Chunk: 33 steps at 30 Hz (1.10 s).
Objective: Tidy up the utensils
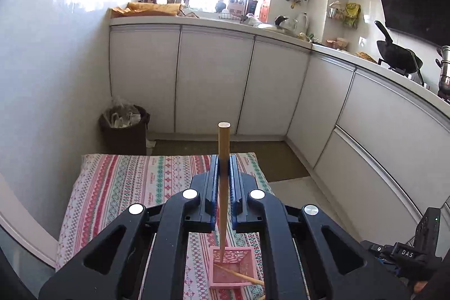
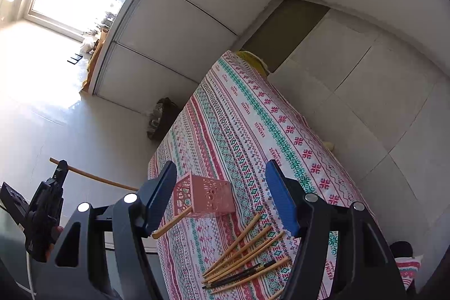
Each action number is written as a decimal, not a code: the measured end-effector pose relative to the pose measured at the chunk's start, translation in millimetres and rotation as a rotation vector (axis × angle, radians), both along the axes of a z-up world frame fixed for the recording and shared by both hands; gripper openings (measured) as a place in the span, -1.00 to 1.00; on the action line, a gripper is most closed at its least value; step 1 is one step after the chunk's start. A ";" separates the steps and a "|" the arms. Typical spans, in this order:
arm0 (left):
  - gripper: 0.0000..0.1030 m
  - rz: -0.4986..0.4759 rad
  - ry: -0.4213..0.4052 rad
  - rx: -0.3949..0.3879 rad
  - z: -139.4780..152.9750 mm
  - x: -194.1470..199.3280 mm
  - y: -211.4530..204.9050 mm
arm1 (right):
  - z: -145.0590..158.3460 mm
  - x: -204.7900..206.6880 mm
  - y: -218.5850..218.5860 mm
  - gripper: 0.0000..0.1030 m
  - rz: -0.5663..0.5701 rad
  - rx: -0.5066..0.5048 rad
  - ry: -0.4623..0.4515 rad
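**Lifting one chopstick clear of the table**

Gripping a single wooden chopstick (image 1: 224, 159), the left gripper (image 1: 224, 173) has its jaws pinched tight on the shaft, raised above the pink holder (image 2: 204, 198). That holder lies on its side mid-table, one chopstick poking out. Near the table's front edge lies the loose chopstick pile (image 2: 247, 257). Beside it, the right gripper (image 2: 222, 196) hovers, jaws spread, empty.

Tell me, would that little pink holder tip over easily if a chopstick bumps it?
Probably yes. The pink holder has thin cut-out walls, so it looks light. It stands loose on the soft patterned cloth, with nothing bracing it. One chopstick already leans out over its rim, which may pull it sideways. The open right gripper could steady it.
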<state>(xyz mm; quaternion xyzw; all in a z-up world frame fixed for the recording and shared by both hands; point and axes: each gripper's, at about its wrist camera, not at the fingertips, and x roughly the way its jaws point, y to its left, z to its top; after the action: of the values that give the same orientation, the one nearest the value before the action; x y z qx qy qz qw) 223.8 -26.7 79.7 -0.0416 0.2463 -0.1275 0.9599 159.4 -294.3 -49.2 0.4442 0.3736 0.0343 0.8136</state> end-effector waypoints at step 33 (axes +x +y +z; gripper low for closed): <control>0.48 -0.654 0.467 0.600 -207.6 -115.3 -68.4 | -50.7 -76.7 -11.3 0.51 -0.058 0.068 0.263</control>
<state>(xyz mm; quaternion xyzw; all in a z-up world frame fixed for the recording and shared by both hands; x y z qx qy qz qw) 108.5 -95.1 -127.8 0.2884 0.4807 -0.3326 0.7583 82.7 -305.6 -99.8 0.4829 0.4625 -0.0348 0.7428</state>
